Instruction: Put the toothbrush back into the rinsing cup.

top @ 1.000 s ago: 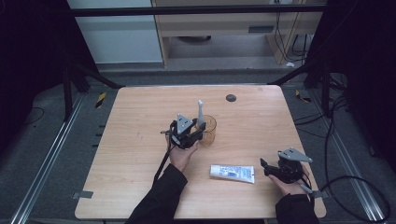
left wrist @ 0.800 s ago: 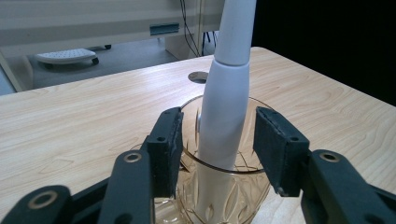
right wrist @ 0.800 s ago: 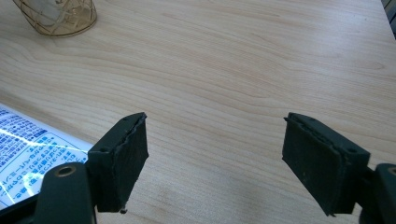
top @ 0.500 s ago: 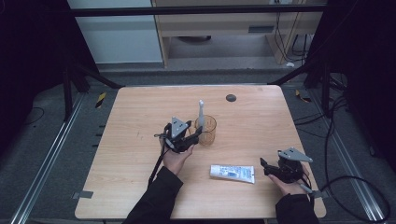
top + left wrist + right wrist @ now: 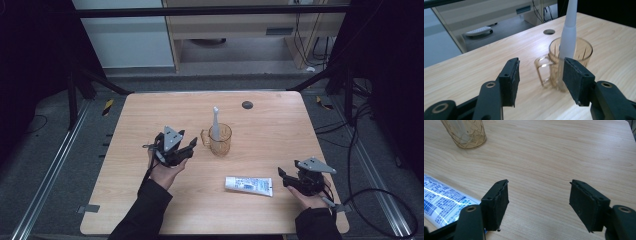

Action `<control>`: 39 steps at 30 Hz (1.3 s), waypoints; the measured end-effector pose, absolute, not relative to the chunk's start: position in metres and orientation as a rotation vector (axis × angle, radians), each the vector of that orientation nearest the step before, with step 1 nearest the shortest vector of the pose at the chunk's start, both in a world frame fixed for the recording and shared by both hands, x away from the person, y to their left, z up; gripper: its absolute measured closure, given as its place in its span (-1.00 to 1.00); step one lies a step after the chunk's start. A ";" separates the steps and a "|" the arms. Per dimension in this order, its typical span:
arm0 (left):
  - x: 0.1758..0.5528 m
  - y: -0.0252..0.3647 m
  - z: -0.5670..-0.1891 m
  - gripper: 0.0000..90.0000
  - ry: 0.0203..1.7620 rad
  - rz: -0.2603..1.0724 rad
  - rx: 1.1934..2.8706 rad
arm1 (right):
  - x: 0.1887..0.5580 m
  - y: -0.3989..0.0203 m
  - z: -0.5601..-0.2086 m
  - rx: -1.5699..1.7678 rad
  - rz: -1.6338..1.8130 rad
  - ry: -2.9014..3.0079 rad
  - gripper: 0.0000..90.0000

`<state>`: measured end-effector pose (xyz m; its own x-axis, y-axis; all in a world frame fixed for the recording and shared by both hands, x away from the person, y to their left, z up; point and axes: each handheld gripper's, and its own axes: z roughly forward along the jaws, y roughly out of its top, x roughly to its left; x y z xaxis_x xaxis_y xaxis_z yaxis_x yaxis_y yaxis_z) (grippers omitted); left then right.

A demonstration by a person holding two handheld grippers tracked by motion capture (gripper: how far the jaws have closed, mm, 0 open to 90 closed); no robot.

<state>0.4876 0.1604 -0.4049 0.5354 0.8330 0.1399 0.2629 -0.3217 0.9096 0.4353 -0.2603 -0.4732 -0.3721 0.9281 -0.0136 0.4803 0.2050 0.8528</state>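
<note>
An amber glass mug (image 5: 220, 141) stands mid-table with a white toothbrush (image 5: 215, 121) upright in it. My left gripper (image 5: 193, 146) hovers just left of the mug, apart from it. Its jaws have just been opening and stand open with nothing between them. In the left gripper view the mug (image 5: 574, 53) and toothbrush (image 5: 570, 32) lie beyond the left gripper (image 5: 541, 75). A white-and-blue toothpaste tube (image 5: 248, 185) lies flat at the front. My right gripper (image 5: 281, 176) sits just right of the tube. Its jaws have just been closing on nothing, and they remain open (image 5: 539, 200) beside the tube (image 5: 441, 202).
A round cable hole (image 5: 247, 104) sits near the table's far edge. The wooden table (image 5: 150, 115) has bare room on its left and far right. Dark frame posts and cables surround it on the floor.
My left gripper has opened and drawn back leftward from the mug, leaving the toothbrush standing in it. The right hand has stayed where it was.
</note>
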 end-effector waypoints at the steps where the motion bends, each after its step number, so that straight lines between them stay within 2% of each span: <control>1: 0.484 0.165 -0.406 0.02 0.906 0.775 1.850 | 0.435 -0.260 -0.473 1.307 1.082 1.947 -0.23; 17: 0.436 0.240 -0.448 0.05 1.067 0.786 1.896 | 0.436 -0.249 -0.467 1.288 1.102 2.031 0.26; 23: 0.433 0.264 -0.452 0.08 1.140 0.790 1.863 | 0.441 -0.240 -0.469 1.279 1.095 2.075 0.47; 32: 0.436 0.286 -0.463 0.10 1.206 0.830 1.861 | 0.455 -0.226 -0.476 1.280 1.056 2.145 0.68; 39: 0.443 0.292 -0.473 0.11 1.238 0.810 1.878 | 0.462 -0.221 -0.482 1.308 1.029 2.179 0.82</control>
